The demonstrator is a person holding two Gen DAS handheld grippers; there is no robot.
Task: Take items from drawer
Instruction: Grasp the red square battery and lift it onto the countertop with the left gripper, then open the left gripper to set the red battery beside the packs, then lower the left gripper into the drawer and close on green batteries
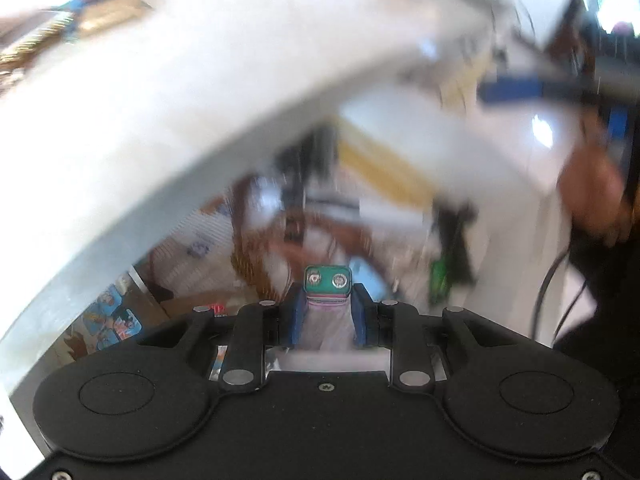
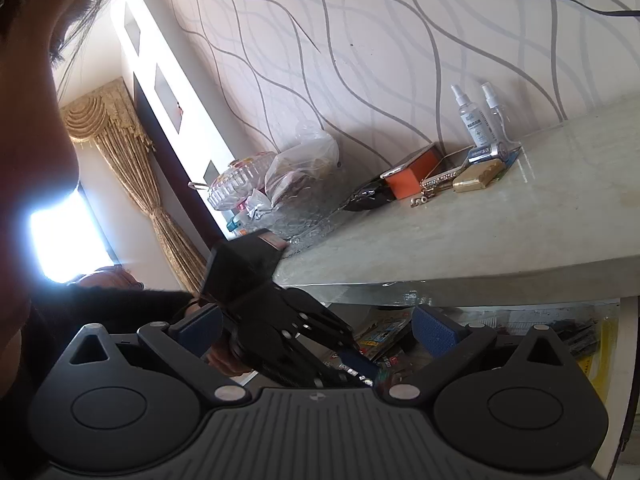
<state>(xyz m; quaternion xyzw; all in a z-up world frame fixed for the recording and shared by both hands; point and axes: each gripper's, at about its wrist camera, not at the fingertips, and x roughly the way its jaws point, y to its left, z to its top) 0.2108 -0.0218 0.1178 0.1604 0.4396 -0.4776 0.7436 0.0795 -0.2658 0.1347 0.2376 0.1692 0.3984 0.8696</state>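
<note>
The left gripper (image 1: 328,312) has its blue pads clamped on a small rectangular battery (image 1: 328,280), green-topped with two round terminals facing away from the camera; the pale body of the battery sits between the pads. This gripper tilts steeply downward over the open drawer (image 1: 168,280), whose contents are blurred, showing only cartoon-printed packets (image 1: 114,320) at the lower left. Above it the thick pale edge of the countertop (image 1: 160,128) sweeps across the view, close over the drawer opening.

The right gripper (image 2: 316,332) points roughly level, its blue pads spread wide with nothing pressed between them. Through the gap the left gripper's black body appears, held by a dark-sleeved arm (image 2: 120,304), reaching down below the counter lip. On the counter against the wavy-patterned wall (image 2: 360,60) stand two spray bottles (image 2: 476,120), an orange box (image 2: 412,176), a brass padlock (image 2: 478,178), a dark pouch (image 2: 368,198), a clear bag (image 2: 304,168) and a glass dish (image 2: 240,184). The near part of the counter lies bare
</note>
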